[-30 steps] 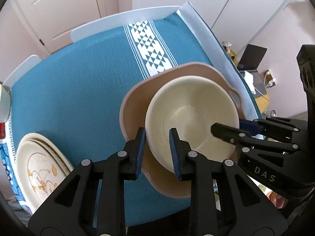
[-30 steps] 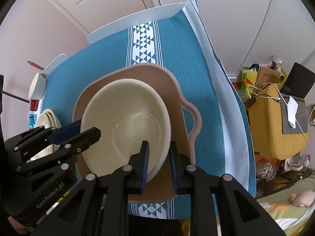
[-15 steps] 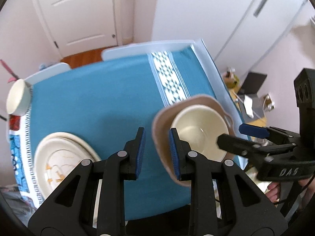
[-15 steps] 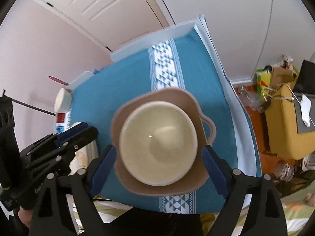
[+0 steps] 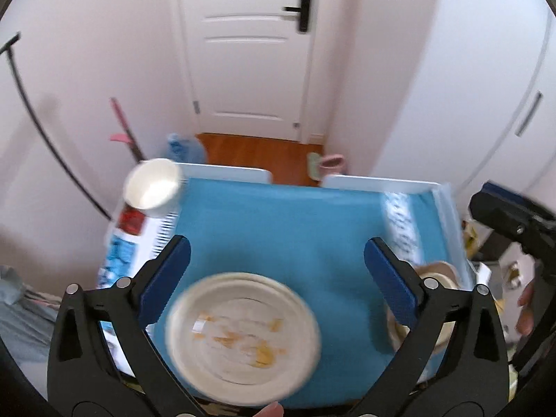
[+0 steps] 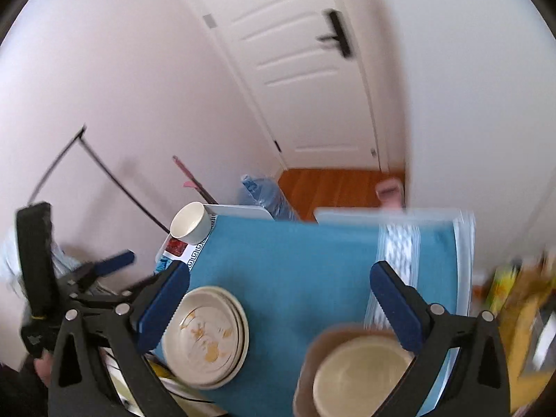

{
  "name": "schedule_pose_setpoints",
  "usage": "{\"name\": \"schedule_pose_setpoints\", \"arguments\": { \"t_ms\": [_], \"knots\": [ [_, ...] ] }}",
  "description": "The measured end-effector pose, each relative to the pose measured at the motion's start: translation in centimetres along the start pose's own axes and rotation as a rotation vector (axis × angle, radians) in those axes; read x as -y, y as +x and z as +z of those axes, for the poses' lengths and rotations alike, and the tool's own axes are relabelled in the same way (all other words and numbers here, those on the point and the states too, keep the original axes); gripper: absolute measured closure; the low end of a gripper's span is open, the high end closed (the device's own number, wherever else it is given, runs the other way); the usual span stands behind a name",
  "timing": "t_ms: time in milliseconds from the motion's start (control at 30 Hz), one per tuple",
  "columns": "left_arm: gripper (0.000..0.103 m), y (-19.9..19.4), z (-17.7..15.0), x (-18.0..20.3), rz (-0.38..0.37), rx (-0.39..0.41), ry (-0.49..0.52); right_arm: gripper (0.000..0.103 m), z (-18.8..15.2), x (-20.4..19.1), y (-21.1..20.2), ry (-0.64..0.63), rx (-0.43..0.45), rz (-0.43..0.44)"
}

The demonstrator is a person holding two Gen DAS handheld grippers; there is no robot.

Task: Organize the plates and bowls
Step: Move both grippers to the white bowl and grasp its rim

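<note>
Blue tablecloth (image 5: 278, 229) fills both views. Left gripper (image 5: 277, 278) opening, empty, plates (image 5: 243, 333) below between its jaws. Right gripper (image 6: 279, 299) opening, empty; bowl (image 6: 358, 375) beneath its right jaw.

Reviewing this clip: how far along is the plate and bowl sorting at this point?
Done: the cream bowl sits nested in the tan handled dish, and the patterned plates are stacked on the blue tablecloth. In hand: nothing; the left claw and right claw are both opening with nothing between their pads. Left: the small white bowl sits alone at the far corner.
</note>
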State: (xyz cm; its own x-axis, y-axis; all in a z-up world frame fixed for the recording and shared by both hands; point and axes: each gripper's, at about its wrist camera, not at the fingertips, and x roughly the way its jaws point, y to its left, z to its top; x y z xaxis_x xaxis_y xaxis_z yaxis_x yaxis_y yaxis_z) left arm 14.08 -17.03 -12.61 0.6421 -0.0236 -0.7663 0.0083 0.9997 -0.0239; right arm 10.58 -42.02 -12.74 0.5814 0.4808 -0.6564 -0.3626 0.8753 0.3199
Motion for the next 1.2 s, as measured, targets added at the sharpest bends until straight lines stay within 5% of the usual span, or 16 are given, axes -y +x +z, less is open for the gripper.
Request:
{"name": "schedule_pose_setpoints", "arguments": {
  "t_ms": [267, 500, 767, 900, 1033, 1200],
  "knots": [
    [0.003, 2.3, 2.6, -10.0, 0.074, -0.004, -0.127, 0.0, 5.9, -6.1, 9.7, -0.147, -0.088, -0.14],
    [0.003, 8.2, 3.0, -19.2, 0.063, -0.068, -0.303, 0.0, 7.9, -11.1, 21.4, -0.245, -0.238, -0.04],
    [0.006, 15.7, 1.6, -24.6, -0.014, -0.141, -0.467, 0.0, 7.9, -14.7, 32.7, -0.28, -0.409, 0.11],
    [0.026, 19.4, 0.9, -26.1, -0.053, -0.18, -0.528, 0.005, 7.8, -15.5, 36.3, -0.303, -0.465, 0.114],
    [0.05, 22.5, 0.3, -26.9, -0.086, -0.222, -0.571, 0.034, 7.0, -15.4, 39.1, -0.291, -0.531, 0.155],
    [0.07, 25.2, 0.1, -27.5, -0.126, -0.244, -0.596, 0.052, 6.2, -15.4, 40.9, -0.285, -0.559, 0.184]
  ]
}}
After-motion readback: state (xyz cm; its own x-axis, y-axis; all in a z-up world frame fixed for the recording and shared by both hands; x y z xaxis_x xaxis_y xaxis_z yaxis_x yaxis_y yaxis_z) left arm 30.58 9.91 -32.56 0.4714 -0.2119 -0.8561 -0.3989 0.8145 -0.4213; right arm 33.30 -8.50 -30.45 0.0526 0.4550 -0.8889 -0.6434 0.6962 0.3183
